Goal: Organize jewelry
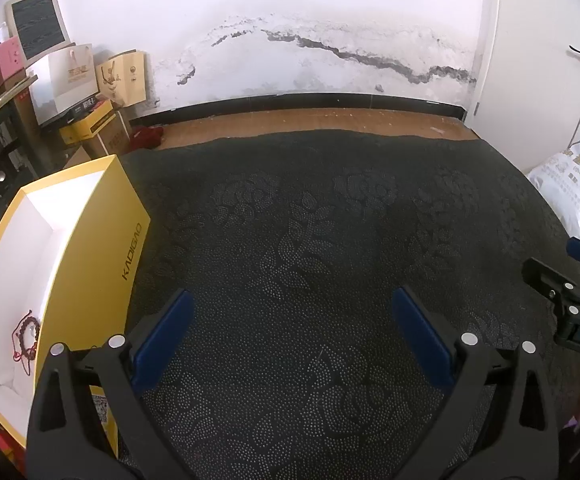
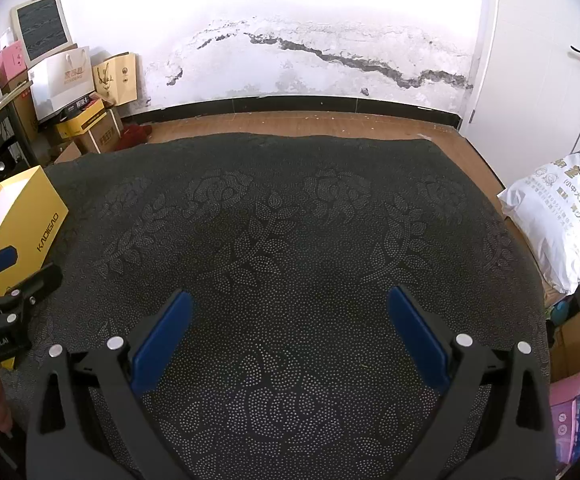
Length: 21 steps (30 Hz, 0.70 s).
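A yellow box [image 1: 90, 240] with a white inside lies open on the left of the dark patterned table cover [image 1: 309, 240]. A dark red bead bracelet [image 1: 28, 330] with red cord rests inside it near the front. My left gripper [image 1: 291, 304] hovers open just right of the box, with nothing between its blue pads. My right gripper [image 2: 290, 304] is open over the cover's middle, also empty. The box [image 2: 30, 216] shows at the left edge of the right wrist view, with the left gripper [image 2: 0, 276] in front of it. The right gripper [image 1: 569, 280] shows at the left wrist view's right edge.
The cover's far edge [image 2: 290, 138] drops to a wooden floor before a cracked white wall. Bags and cartons [image 1: 90, 80] are stacked at the back left beside a shelf. A white printed sack [image 2: 557, 216] lies right of the table, and a white door [image 2: 549, 60] stands behind it.
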{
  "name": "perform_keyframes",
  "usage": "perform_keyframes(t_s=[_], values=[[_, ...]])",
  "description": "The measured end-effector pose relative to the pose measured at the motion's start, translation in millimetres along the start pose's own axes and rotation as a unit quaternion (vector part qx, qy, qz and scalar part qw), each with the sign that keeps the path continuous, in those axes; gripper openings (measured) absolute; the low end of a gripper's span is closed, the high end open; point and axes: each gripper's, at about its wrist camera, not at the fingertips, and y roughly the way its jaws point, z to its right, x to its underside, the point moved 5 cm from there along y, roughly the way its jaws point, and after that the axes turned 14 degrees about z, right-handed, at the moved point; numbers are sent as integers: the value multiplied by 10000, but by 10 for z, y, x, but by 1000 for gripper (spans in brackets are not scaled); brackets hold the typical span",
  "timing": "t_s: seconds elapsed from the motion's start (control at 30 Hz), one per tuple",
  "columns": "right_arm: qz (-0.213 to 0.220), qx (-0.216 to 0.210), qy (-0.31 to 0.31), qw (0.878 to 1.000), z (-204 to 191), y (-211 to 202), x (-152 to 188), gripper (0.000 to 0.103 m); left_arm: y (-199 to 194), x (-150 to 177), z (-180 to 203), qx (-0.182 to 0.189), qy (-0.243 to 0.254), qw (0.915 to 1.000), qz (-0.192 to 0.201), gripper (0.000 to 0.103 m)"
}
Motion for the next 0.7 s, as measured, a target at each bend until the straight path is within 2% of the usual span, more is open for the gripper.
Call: perform_keyframes(t_s=[0.7], values=[[6,1,-1,10000,4,-2,4,95,12,23,0,-2,-73,9999,-109,97]])
